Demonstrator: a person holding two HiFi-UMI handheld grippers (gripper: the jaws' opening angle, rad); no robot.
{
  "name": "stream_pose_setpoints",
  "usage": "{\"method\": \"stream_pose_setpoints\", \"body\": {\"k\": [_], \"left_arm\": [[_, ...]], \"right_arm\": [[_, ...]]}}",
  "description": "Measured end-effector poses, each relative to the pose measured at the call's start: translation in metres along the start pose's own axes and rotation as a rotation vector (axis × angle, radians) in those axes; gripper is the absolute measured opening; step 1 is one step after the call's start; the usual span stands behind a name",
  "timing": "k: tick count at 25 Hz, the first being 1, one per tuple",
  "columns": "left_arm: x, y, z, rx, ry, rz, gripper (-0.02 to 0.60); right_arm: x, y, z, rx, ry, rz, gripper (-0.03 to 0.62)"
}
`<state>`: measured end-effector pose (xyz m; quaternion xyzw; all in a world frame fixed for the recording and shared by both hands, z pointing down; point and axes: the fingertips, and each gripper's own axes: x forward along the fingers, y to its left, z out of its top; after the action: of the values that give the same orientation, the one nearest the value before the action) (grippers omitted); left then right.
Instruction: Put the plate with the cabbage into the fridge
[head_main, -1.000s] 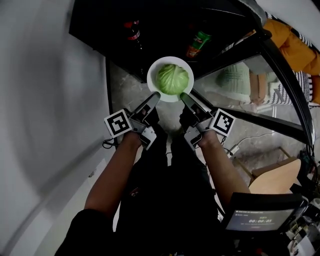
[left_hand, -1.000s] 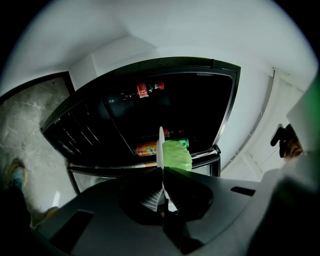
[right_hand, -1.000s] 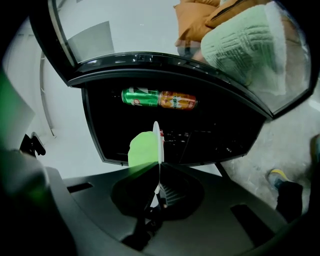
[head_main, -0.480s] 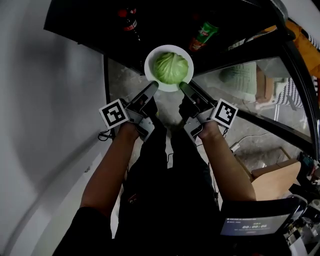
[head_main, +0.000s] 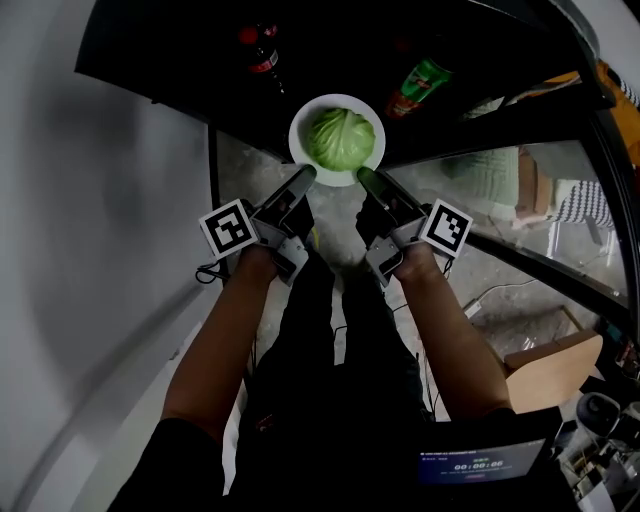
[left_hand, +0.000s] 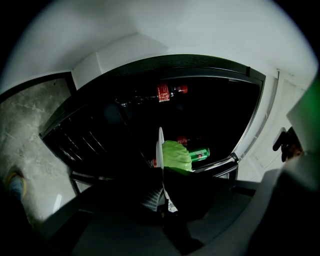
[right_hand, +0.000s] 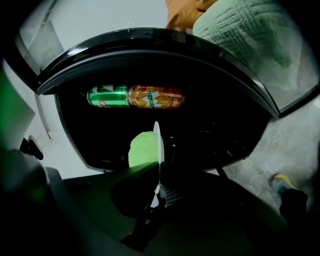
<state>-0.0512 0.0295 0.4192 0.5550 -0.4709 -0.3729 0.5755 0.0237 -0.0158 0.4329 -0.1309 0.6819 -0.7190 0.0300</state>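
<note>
Your left tongs (head_main: 306, 174) and right tongs (head_main: 364, 176) each clamp the plate (head_main: 296, 125) by its near rim. Cabbage (head_main: 340, 138) centred. Fridge (head_main: 180, 50) opening lies directly ahead, both hands equally near.

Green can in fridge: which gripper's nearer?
Right. The right gripper grips the plate rim on the side of the green can; the left gripper grips the opposite rim, farther off.

orange can (right_hand: 156, 97) marked Mirinda, other labels illegible
</note>
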Motion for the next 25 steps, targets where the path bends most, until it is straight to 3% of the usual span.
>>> {"method": "stream_pose_setpoints", "body": {"k": [8,25], "left_arm": [[-0.0026,-0.0088,0.0026,0.023,0.001,-0.005,0.012],[0.0008,-0.0030,0.0027,-0.007,-0.006,0.007,0.012]], "right_arm": [[-0.0011,0.0091,-0.0008,-0.017,-0.013,0.009,0.015],[-0.0001,0.0041,0.0016,0.012,-0.030,-0.009,0.015]]}}
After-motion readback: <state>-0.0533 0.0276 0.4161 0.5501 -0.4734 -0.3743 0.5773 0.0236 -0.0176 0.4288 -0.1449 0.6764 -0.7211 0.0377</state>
